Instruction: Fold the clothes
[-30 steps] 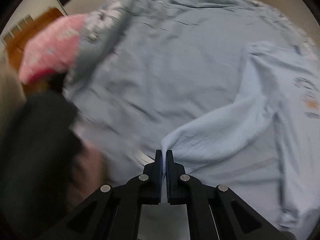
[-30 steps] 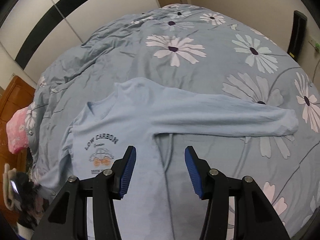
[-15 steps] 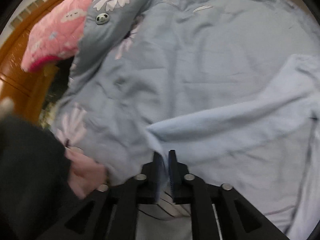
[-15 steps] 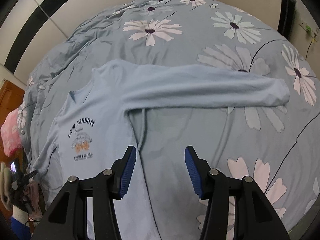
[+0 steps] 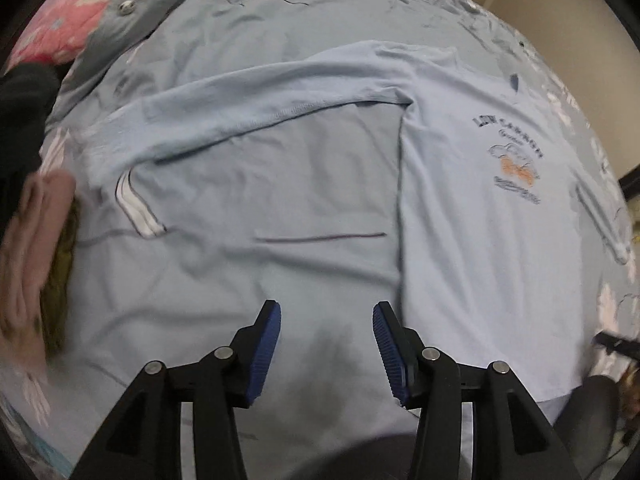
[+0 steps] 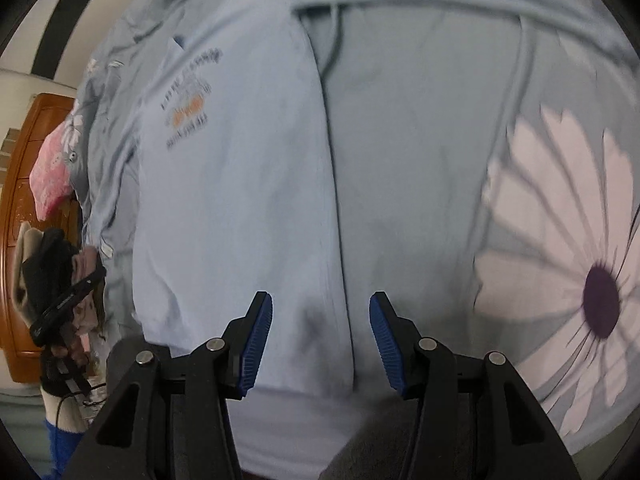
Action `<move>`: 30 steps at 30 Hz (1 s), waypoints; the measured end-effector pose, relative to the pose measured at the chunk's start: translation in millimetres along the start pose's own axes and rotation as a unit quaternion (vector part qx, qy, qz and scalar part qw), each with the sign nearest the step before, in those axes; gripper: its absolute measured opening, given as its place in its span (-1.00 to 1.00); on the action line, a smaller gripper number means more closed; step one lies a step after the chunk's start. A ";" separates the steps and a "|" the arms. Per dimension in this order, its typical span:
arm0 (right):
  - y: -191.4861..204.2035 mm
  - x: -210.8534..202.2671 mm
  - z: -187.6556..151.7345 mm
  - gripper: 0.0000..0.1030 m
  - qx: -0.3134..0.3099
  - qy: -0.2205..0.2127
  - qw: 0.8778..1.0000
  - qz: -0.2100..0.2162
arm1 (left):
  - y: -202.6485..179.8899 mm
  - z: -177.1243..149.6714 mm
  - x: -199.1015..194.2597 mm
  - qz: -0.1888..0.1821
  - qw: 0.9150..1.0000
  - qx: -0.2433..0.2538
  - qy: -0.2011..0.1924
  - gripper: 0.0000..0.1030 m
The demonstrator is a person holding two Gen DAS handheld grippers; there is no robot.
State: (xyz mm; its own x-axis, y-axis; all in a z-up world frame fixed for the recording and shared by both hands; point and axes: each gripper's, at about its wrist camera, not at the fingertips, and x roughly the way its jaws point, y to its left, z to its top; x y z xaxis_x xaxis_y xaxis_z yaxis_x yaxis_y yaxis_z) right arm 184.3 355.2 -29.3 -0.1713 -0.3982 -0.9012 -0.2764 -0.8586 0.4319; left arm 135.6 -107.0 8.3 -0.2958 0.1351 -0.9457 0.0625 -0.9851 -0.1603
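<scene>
A light blue long-sleeved shirt (image 5: 480, 216) with a dark and orange chest print (image 5: 514, 160) lies flat on the bed, front up. Its left sleeve (image 5: 248, 96) stretches out to the left. My left gripper (image 5: 326, 316) is open and empty, just above the bedding beside the shirt's side edge. In the right wrist view the shirt (image 6: 240, 184) fills the left half, print (image 6: 188, 100) at upper left. My right gripper (image 6: 320, 304) is open and empty, low over the shirt's lower right edge, jaws either side of that edge.
The bed has a grey-blue cover with large white flowers (image 6: 572, 264). A pink pillow (image 5: 60, 20) lies at the far left corner, also seen in the right wrist view (image 6: 50, 176). A wooden cabinet (image 6: 28, 216) stands left of the bed. The left hand and gripper (image 6: 64, 300) show there.
My left gripper has let go of the sleeve cuff, opened and swung right to the shirt's side. My right gripper has dropped close to the shirt's lower edge, still open.
</scene>
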 end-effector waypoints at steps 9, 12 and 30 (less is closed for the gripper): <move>7.8 19.8 -12.4 -0.79 -0.002 0.040 0.999 -0.006 | -25.8 -30.6 -10.2 -0.028 0.999 0.008 0.019 0.09; 11.0 15.0 -14.2 -0.94 -0.016 0.030 0.999 -0.034 | -32.2 -35.9 -1.7 -0.038 0.998 0.010 0.040 0.10; 2.1 -4.6 -20.2 -0.94 0.005 -0.001 1.000 -0.020 | -81.4 -50.8 59.5 -0.048 0.981 0.083 0.170 -0.73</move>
State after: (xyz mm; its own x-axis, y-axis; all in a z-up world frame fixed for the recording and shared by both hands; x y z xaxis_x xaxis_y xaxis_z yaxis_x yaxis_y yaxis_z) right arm 203.6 348.7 -25.0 -0.1614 -0.3629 -0.9177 -0.2920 -0.8707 0.3957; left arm 161.3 -13.4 -49.3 0.0442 0.2282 -0.9726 -0.1136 -0.9661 -0.2319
